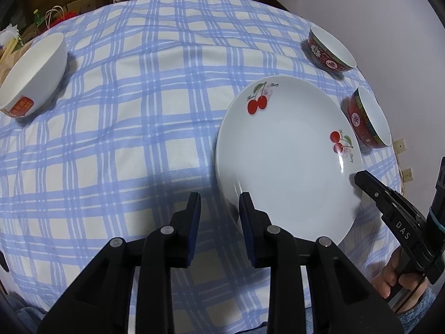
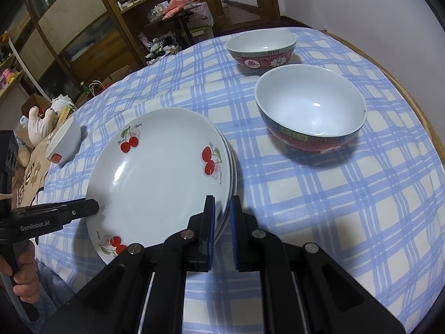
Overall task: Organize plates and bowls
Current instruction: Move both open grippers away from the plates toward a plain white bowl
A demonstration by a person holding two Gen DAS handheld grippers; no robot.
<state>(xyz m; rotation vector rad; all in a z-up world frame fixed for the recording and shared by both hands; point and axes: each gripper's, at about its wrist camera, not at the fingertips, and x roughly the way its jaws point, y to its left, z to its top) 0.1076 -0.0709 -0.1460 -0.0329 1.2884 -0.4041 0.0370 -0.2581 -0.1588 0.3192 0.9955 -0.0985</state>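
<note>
A stack of white plates with red cherry prints (image 1: 289,156) (image 2: 158,178) lies on the blue checked tablecloth. My left gripper (image 1: 219,208) straddles the stack's near left rim, jaws apart, one finger on each side of the edge. My right gripper (image 2: 222,211) straddles the opposite rim the same way, jaws narrowly apart around the plate edges. Whether either pinches the rim is unclear. Two red patterned bowls (image 2: 311,111) (image 2: 261,50) stand right of the plates, also in the left wrist view (image 1: 367,117) (image 1: 331,50). A white bowl (image 1: 33,75) (image 2: 64,144) stands far left.
The round table's edge (image 2: 417,105) curves close behind the red bowls. Stuffed toys (image 2: 39,122) and clutter sit beyond the table at left, shelves (image 2: 83,27) behind. A white wall (image 1: 389,14) is at right.
</note>
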